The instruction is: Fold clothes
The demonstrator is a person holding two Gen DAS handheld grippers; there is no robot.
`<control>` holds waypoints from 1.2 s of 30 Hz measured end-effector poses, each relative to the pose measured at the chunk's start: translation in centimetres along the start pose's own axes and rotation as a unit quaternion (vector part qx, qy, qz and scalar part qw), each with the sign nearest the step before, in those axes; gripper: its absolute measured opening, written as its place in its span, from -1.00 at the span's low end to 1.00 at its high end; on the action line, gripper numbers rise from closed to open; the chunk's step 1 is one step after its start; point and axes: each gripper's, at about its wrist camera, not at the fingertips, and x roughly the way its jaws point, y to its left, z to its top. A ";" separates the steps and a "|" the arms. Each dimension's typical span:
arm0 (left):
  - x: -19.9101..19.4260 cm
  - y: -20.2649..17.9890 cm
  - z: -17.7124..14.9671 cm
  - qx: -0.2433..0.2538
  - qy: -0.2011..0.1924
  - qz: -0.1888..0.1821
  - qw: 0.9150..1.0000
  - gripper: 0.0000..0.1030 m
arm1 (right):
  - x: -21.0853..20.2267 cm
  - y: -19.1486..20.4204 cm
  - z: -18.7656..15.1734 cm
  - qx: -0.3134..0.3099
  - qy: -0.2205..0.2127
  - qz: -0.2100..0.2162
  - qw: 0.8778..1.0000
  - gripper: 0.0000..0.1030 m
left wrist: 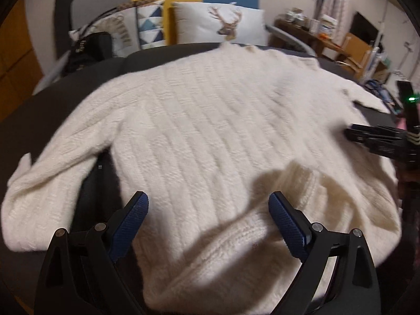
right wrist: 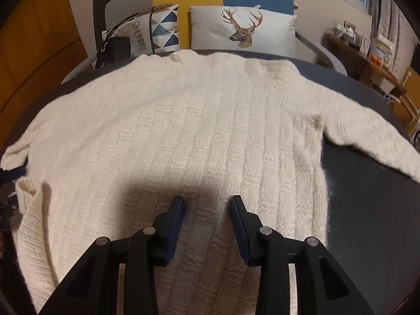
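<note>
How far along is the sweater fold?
Done: the cream sweater lies spread flat on the dark table, and one cuff lies folded in onto the body. In hand: nothing; the left gripper and right gripper hover open above the hem. Left: the other sleeve lies stretched out, body unfolded.

A cream, rib-knit woollen sweater [right wrist: 183, 131] lies spread flat on a dark grey counter [right wrist: 367, 197], one sleeve reaching right and a cuffed sleeve folded in at the left. The right black tool with blue pads [right wrist: 207, 204] hovers over its lower middle, jaws apart, nothing pinched. Behind it stands a white deer-print cushion [right wrist: 241, 29].
</note>
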 end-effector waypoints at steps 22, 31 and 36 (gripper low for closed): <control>0.6 -4.5 1.9 0.144 0.007 -0.073 0.987 -0.78 | -0.3 0.0 -1.3 0.005 -0.048 0.001 0.999 -0.26; -4.6 -2.2 0.6 0.106 -0.044 -0.122 0.986 -0.86 | -0.2 -0.1 -1.3 0.008 -0.047 0.004 0.999 -0.26; -8.6 -0.7 -1.7 0.109 -0.048 -0.150 0.981 -0.86 | -0.3 -0.1 -1.3 0.008 -0.046 0.005 0.999 -0.26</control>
